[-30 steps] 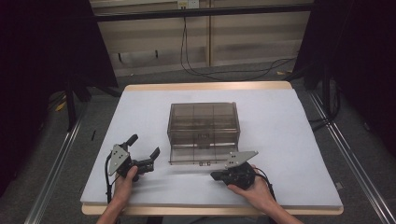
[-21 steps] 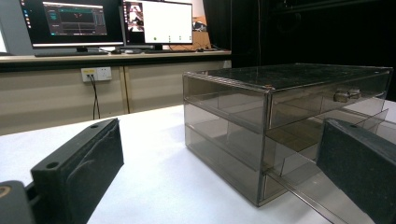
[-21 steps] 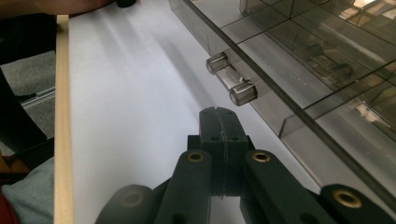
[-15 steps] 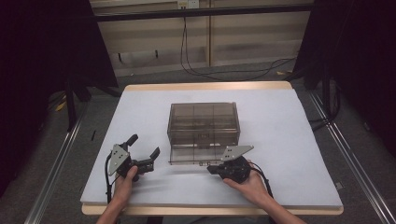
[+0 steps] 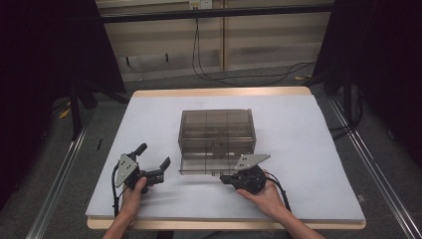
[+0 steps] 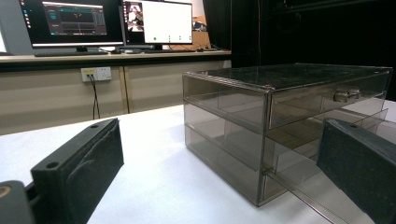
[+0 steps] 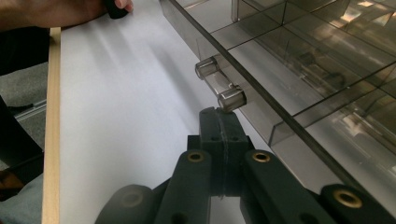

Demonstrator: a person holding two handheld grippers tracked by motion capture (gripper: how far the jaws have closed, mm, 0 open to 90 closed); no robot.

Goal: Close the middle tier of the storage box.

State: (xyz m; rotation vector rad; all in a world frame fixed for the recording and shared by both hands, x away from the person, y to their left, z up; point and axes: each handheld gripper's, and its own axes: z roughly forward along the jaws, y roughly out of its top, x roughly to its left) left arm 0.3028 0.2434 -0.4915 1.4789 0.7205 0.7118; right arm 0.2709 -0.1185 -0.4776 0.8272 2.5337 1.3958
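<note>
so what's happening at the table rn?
A person works two handheld grippers at a smoky clear drawer box. Its bottom drawer is pulled part way out. The right gripper is shut, its tips at the drawer's handle, gripping nothing as far as I can tell. The left gripper sits open on the table, left of the box, idle.

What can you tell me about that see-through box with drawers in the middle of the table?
The drawer box looks like smoky brown clear plastic, with two stacked drawers split into compartments; nothing can be made out in them. It stands upright mid-table on the white cover. The lower drawer is pulled partway out toward the person. Each drawer has a small clear handle. The right gripper, jaws shut, sits right at the lower drawer's handle.
</note>
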